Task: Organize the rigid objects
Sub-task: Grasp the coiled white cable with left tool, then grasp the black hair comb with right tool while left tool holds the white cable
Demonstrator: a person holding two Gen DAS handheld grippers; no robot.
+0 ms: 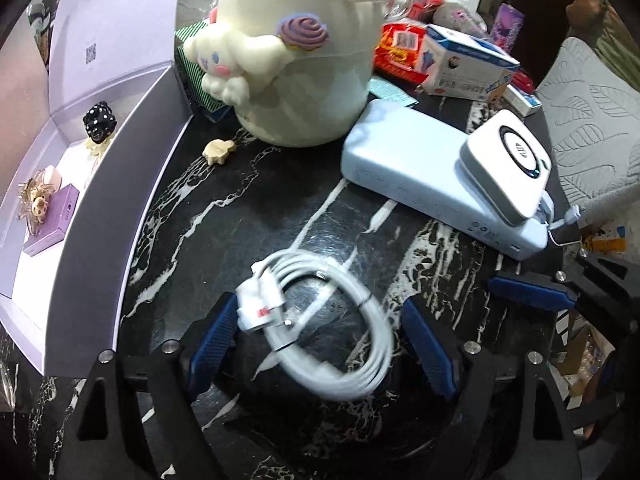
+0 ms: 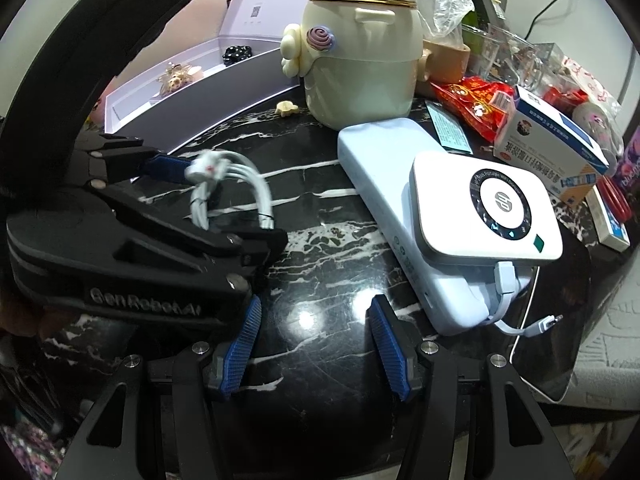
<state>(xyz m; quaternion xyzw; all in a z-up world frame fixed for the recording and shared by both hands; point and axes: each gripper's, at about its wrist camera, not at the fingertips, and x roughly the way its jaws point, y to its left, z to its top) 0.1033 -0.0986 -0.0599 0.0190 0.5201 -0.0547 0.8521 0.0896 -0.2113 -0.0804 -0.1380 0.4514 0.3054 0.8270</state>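
A: From the left wrist view, the left gripper (image 1: 320, 340) is hanging over the black marble table (image 1: 224, 216), its jaws spread around the coiled white cable (image 1: 324, 328). I cannot tell whether the pads are pressing it yet.

B: It is looking light and floppy, tied at one point. I'd say the bundled plug end is giving the firmest hold.

A: From the right wrist view, the right gripper (image 2: 316, 340) is hovering with spread, empty jaws over bare marble. The blue power bank (image 2: 384, 200) beside it is carrying a white router (image 2: 486, 208).

B: Those are looking stiff, smooth and heavier; gripping across the short sides seems safest.
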